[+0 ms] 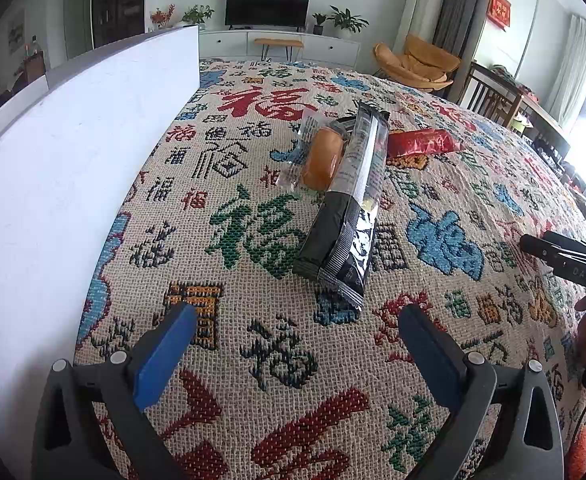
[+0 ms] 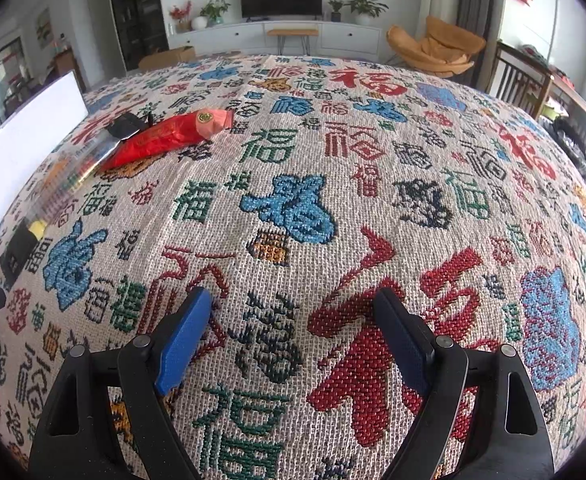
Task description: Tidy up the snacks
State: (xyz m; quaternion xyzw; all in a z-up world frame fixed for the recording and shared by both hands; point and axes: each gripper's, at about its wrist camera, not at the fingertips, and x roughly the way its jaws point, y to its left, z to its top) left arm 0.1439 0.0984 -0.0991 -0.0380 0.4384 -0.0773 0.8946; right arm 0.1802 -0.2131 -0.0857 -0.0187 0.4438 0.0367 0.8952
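Note:
A long black and silver snack packet (image 1: 351,200) lies on the patterned cloth just ahead of my left gripper (image 1: 299,320), which is open with nothing between its blue pads. Beside the packet lies a clear-wrapped orange bun (image 1: 323,156), and behind it a red snack packet (image 1: 423,142). The right wrist view shows the red packet (image 2: 165,138) at the far left with the long packet (image 2: 67,176) next to it. My right gripper (image 2: 293,308) hangs open over bare cloth, far from the snacks.
A white box wall (image 1: 73,152) rises along the left of the cloth, seen too as the white box (image 2: 21,140). The other gripper's black tip (image 1: 561,252) enters at the right edge. A TV cabinet, chairs and plants stand beyond the table.

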